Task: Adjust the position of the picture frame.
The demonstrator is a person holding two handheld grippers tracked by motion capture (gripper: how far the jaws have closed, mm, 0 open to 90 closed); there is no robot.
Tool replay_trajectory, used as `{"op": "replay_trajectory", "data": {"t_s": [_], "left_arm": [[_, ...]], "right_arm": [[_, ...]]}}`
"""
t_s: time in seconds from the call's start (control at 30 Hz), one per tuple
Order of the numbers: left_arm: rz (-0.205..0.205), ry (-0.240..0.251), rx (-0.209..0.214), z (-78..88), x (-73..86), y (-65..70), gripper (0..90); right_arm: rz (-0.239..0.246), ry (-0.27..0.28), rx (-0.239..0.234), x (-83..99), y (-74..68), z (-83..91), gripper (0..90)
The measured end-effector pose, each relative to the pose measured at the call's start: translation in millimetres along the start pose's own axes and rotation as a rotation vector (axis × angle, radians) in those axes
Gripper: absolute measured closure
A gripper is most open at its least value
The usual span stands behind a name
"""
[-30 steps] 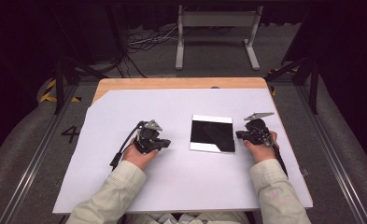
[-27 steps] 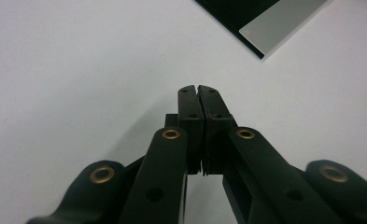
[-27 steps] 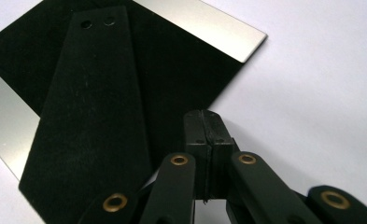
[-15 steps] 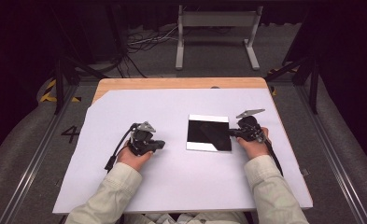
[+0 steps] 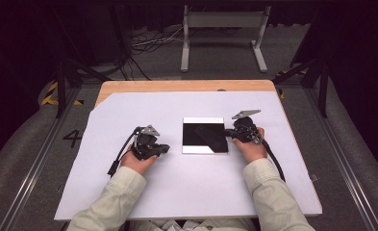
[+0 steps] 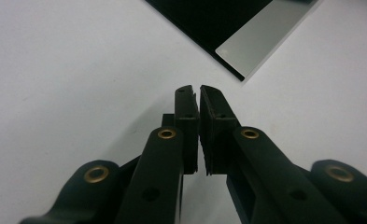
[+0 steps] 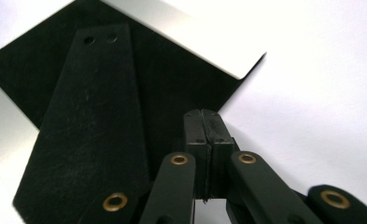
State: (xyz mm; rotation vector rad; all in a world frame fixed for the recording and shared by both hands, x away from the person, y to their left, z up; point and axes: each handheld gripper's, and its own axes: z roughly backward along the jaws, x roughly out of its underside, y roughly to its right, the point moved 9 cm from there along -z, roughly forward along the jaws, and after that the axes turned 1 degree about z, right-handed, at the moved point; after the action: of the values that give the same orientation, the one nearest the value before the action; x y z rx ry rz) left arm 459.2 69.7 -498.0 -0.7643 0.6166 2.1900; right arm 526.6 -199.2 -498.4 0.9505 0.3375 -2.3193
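A flat black square panel (image 5: 203,139) with silvery strips along its far and near edges lies on the white sheet (image 5: 177,192) at the table's middle. My right gripper (image 5: 227,134) is shut and empty, its tips (image 7: 203,113) at the panel's (image 7: 172,79) right edge. A dark strip with two small holes (image 7: 92,116) shows on the panel; I cannot tell whether it lies there or is a reflection. My left gripper (image 5: 166,148) rests on the sheet a little left of the panel. Its jaws (image 6: 199,88) have just been opening to a narrow gap, with nothing between, pointing at the panel's corner (image 6: 260,42).
The white sheet covers a wooden table whose bare edge (image 5: 177,85) shows at the back. Behind the table a metal stand (image 5: 222,33) and cables sit on the floor. Rails (image 5: 37,159) run along both sides. A cable trails from each gripper.
My right gripper has moved left, and the black panel has slid left with it. The left hand has stayed nearly in place, and its jaws have parted slightly.
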Motion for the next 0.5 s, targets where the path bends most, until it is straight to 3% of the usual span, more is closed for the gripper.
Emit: {"op": "replay_trajectory", "data": {"t_s": [0.03, 0.17, 0.23, 0.4, 0.5], "left_arm": [[0.000, 0.006, -0.005, 1.7, -0.2, -0.8, 85.3], [-0.044, 0.002, -0.060, 8.0, 1.0, -7.0, 83.0], [-0.061, 0.008, -0.061, 10.9, 1.0, -8.1, 80.9], [-0.114, 0.016, -0.087, 20.7, 1.7, -8.3, 74.3], [-0.132, 0.020, -0.101, 25.0, 1.7, -10.8, 70.7]], "right_arm": [[0.005, 0.009, 0.018, -1.6, 1.1, 4.2, 89.7], [0.013, 0.056, 0.012, -9.1, 0.0, 26.6, 87.2], [0.032, 0.067, 0.010, -11.9, -3.4, 39.9, 85.7], [0.138, 0.044, 0.031, -12.9, -13.4, 58.9, 81.1], [0.165, 0.029, 0.025, -10.9, -18.3, 67.1, 78.6]]}}
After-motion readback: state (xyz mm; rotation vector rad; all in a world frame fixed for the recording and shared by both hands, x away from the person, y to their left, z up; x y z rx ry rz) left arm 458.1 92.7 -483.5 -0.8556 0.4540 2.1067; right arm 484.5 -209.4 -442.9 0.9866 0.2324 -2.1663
